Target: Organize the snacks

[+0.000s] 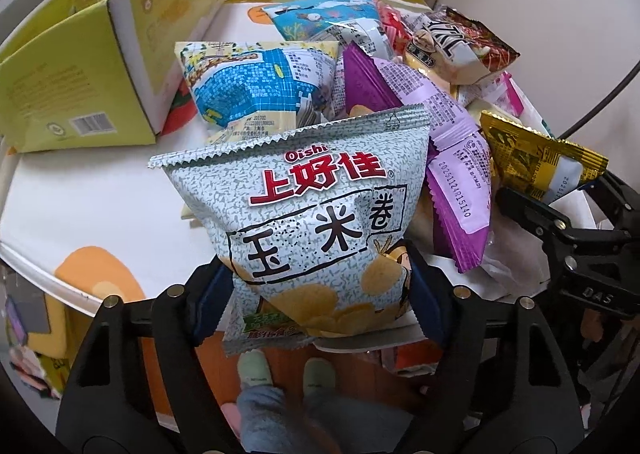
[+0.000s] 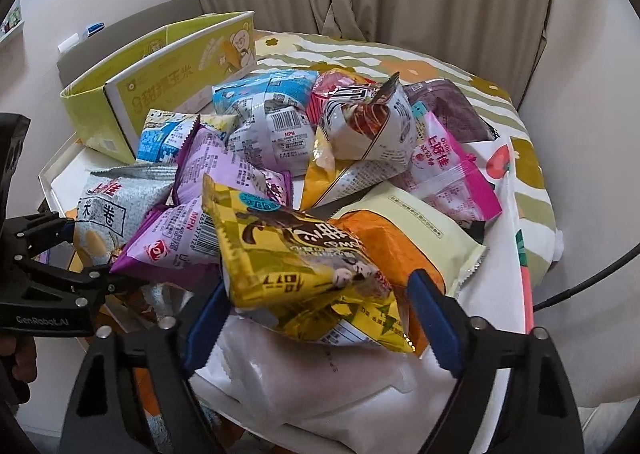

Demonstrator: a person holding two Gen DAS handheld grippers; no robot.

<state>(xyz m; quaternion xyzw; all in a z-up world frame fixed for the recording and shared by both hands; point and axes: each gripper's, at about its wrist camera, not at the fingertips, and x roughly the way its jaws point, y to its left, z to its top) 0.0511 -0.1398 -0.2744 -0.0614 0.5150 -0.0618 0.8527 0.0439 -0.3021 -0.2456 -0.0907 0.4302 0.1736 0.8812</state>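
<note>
— At the far left of the table [image 1: 60, 213], what is sitting there?

— The yellow-green cardboard box [image 1: 100, 65] is standing open, apart from the snack pile [image 2: 320, 141], which is spreading across the middle and right of the flowered tablecloth [image 2: 500, 93].

— And the left gripper [image 1: 320, 290]?

— It is reaching over the near edge of the table. The grey speckled corn-roll bag [image 1: 320, 221] is sitting upright between its blue pads [image 1: 208, 298], and both pads are pressing against the lower sides of the bag, so the jaws are standing partly closed around it. The bag's crimped top is leaning toward the blue-and-yellow packet [image 1: 256, 89] behind it.

— What is lying just right of that bag?

— Purple packets [image 1: 452, 173] are leaning against it, touching its right edge.

— And further right, the right gripper [image 2: 320, 314]?

— It is hanging over the front of the pile with the yellow-gold packet [image 2: 304, 270] lying tilted between its fingers. The left pad is touching the packet's edge; the right pad [image 2: 436, 322] is standing beside it, against an orange-and-cream packet [image 2: 408, 238]. Whether that jaw is actually squeezing, I cannot tell.

— Anything beyond?

— A pink packet [image 2: 452, 173] is resting at the pile's right side.
</note>
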